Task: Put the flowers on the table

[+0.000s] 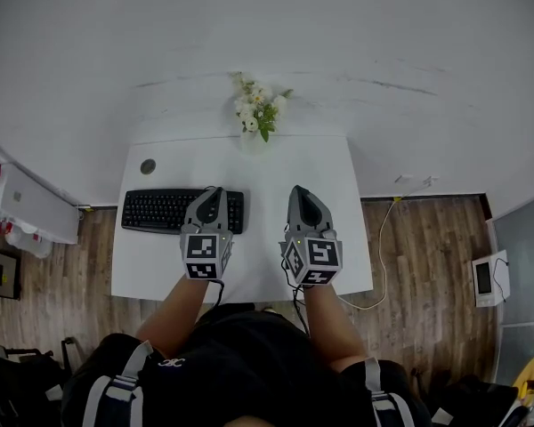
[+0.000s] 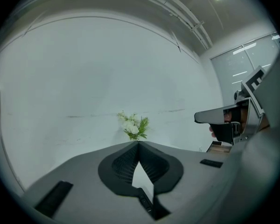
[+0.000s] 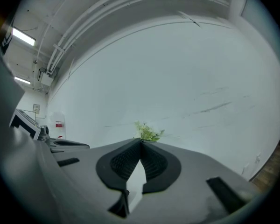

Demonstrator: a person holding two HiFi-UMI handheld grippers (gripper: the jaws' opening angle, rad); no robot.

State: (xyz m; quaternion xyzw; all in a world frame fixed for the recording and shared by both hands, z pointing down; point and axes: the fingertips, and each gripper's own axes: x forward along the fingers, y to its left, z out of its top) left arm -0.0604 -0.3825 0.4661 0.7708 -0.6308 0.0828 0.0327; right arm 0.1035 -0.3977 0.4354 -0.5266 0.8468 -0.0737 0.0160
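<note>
Showing keyboard [image 1: 156, 210] in head view only | flowers [image 1: 258, 111] in all views

You see white flowers [image 1: 256, 109] with green leaves against a white wall [image 1: 383, 25], a white desk [image 1: 285, 163], a black keyboard [image 1: 165, 210], a brown wood-grain floor [image 1: 427, 247], and your left tongs [image 1: 215, 191] and right tongs [image 1: 296, 190] in grey with black ribbed pads [image 2: 123, 164] and black-and-white square markers.

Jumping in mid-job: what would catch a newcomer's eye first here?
The white flowers stand at the far edge of the white table, by the wall. Nearer the person, the left gripper and right gripper hover side by side, both shut and empty; a black keyboard lies at the table's left.
</note>
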